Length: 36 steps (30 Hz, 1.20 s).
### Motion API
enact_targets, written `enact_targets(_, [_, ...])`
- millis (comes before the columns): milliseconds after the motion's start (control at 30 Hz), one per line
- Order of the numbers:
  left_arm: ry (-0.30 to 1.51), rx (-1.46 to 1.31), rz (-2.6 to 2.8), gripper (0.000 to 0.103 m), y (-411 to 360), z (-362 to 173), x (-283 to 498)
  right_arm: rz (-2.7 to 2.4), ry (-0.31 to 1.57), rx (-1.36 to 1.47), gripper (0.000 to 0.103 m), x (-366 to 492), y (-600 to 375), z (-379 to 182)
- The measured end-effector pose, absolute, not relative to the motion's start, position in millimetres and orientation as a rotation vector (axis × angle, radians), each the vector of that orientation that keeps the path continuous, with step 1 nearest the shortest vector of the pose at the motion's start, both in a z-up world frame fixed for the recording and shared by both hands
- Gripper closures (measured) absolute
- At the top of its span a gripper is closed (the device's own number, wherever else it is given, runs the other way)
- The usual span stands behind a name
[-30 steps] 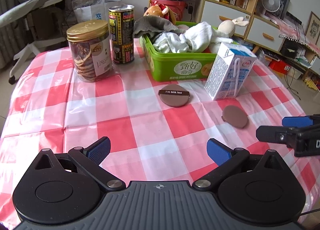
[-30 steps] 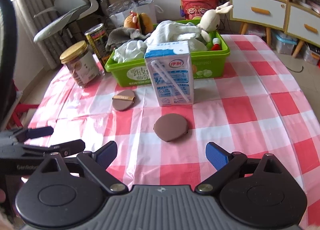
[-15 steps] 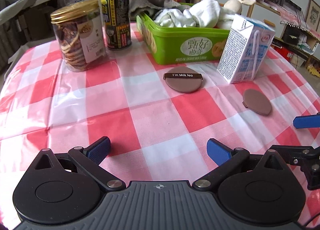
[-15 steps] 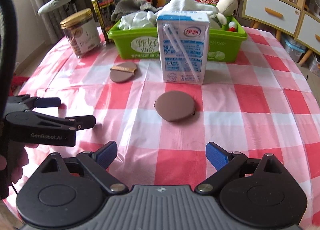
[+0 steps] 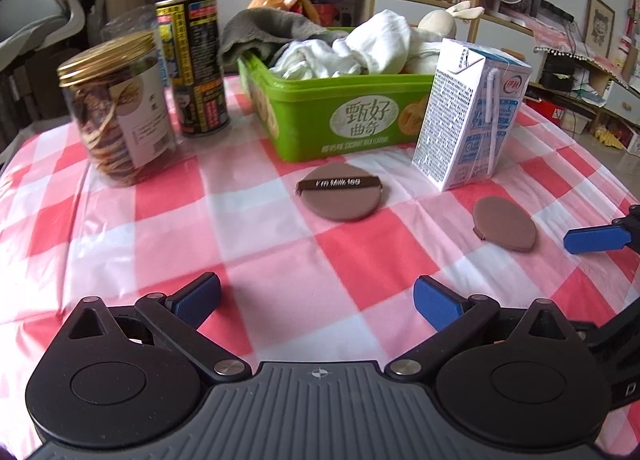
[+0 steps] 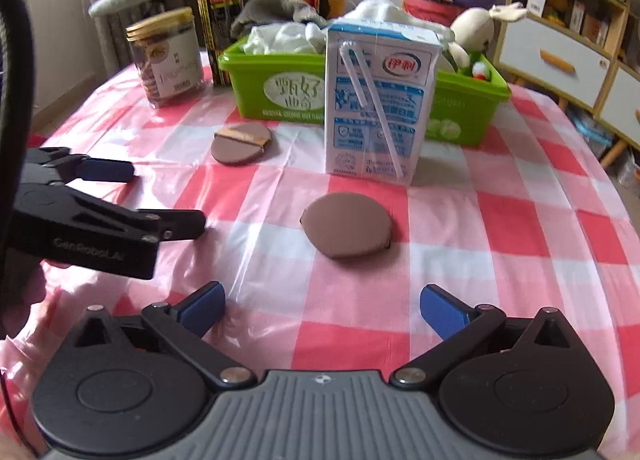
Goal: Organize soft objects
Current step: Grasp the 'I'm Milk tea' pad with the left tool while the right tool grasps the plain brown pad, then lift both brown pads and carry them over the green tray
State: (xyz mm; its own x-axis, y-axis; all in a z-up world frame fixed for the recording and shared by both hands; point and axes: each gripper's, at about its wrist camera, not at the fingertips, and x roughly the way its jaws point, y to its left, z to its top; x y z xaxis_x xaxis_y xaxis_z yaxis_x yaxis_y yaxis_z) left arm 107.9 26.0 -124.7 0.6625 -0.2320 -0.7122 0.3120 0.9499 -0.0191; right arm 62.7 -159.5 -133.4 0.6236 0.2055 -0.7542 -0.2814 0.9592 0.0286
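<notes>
Two brown round powder puffs lie on the checked tablecloth. One with a banded strap lies in front of the green bin. The plain one lies in front of the milk carton. The bin holds white cloths, a grey cloth and a plush rabbit. My left gripper is open and empty, low over the table, short of the strapped puff. My right gripper is open and empty, just short of the plain puff.
A milk carton stands right of the bin's front. A biscuit jar and a tall can stand at the left. An office chair, shelves and drawers surround the table.
Both grippers have dropped lower and moved forward over the table toward the puffs. Both stay open. Nothing on the table has moved.
</notes>
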Motion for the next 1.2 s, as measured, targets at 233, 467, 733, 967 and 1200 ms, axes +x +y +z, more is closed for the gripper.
enact_targets(233, [0.774,0.099,-0.319,0.005,11.7,-125.9,127.4,0.276,0.812,-0.089,0.024,72.6,-159.3,-135.5])
enact_targets(467, [0.743,0.102,-0.326,0.008,-1.7,-127.6,136.0,0.289,0.795,-0.09,0.024,79.5,-160.1,-136.7])
enact_targets(733, [0.712,0.074,-0.291,0.025,-2.9,-125.6,143.8,0.288,0.79,-0.076,0.032,83.5,-163.5,-134.5])
enact_targets(967, [0.7,0.063,-0.281,0.04,-3.5,-124.8,144.8,0.294,0.778,-0.055,0.057,87.0,-165.7,-130.2])
enact_targets(1200, [0.701,0.071,-0.288,0.05,-5.5,-122.3,144.1,0.302,0.768,-0.07,0.081,87.5,-166.8,-127.1])
